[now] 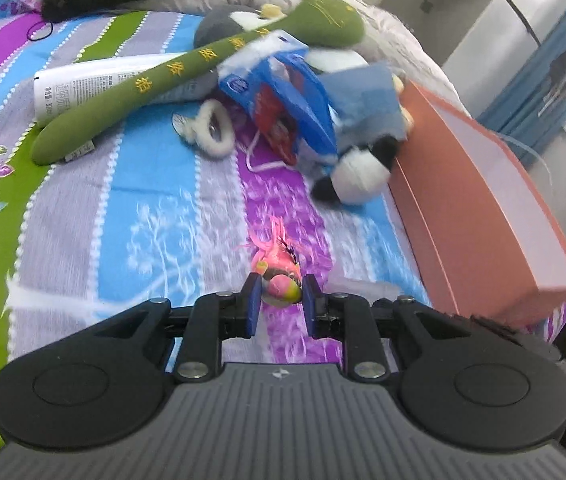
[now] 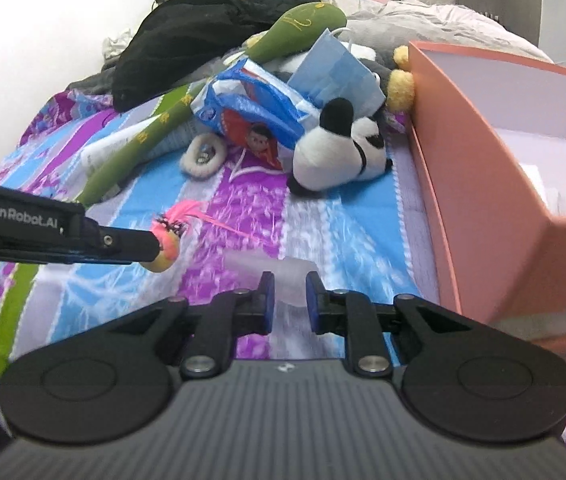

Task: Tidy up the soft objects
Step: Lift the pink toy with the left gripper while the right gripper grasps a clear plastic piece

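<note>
The left gripper [image 1: 281,294] carries a small pink-and-yellow feathered toy [image 1: 281,286] above the striped bed [image 1: 155,216], its fingers [image 1: 251,300] narrowed and pressing on the toy's body. To do this well, the toy should likely travel over the rim of the orange box [image 2: 483,168] at the bed's right side before release. The right gripper [image 2: 290,296] has fingers narrowly parted around something pale and translucent; whether they grip it cannot be told.

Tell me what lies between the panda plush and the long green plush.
Between the panda plush and the long green plush: a blue-and-red plastic bag and a white fluffy ring, clearest in the right wrist view.
</note>
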The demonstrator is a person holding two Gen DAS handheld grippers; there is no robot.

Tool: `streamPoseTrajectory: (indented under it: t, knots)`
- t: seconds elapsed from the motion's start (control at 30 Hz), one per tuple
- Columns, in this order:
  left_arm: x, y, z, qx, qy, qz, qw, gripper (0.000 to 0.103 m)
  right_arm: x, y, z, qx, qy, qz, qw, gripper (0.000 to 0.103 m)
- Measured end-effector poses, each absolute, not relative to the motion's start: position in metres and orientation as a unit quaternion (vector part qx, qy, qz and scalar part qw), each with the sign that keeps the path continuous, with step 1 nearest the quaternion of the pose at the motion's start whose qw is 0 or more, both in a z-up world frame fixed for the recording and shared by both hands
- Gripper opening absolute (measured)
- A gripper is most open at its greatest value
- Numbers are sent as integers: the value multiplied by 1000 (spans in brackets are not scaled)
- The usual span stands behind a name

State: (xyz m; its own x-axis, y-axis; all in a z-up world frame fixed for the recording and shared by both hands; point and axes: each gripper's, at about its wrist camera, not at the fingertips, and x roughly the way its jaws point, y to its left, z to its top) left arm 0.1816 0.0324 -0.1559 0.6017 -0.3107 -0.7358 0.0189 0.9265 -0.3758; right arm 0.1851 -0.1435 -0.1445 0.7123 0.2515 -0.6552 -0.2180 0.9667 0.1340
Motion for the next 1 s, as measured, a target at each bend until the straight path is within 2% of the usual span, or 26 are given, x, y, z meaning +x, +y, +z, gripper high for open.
streamPoseTrajectory:
  t: [0.33, 0.4, 0.43, 0.47, 0.53, 1.0]
  knots:
    - [158, 23, -175, -171, 476, -96, 857, 26, 161, -155, -151, 39, 388, 154, 908, 22]
    - [158, 26, -176, -184, 477, -102, 854, 27, 163, -156, -152, 45, 393, 161, 904, 26]
    - [159, 27, -176, -187, 476, -100, 854, 28, 163, -157, -151, 45, 393, 164, 904, 31]
    - [159, 27, -175, -186, 475, -99, 854, 34, 164, -157, -150, 42, 389, 168, 905, 37]
    - [160, 26, -174, -180, 474, -96, 857, 39, 165, -157, -149, 34, 380, 173, 908, 41]
    - [170, 19, -185, -178, 489, -100, 848, 41, 183, -150, -167, -19, 373, 215, 903, 44]
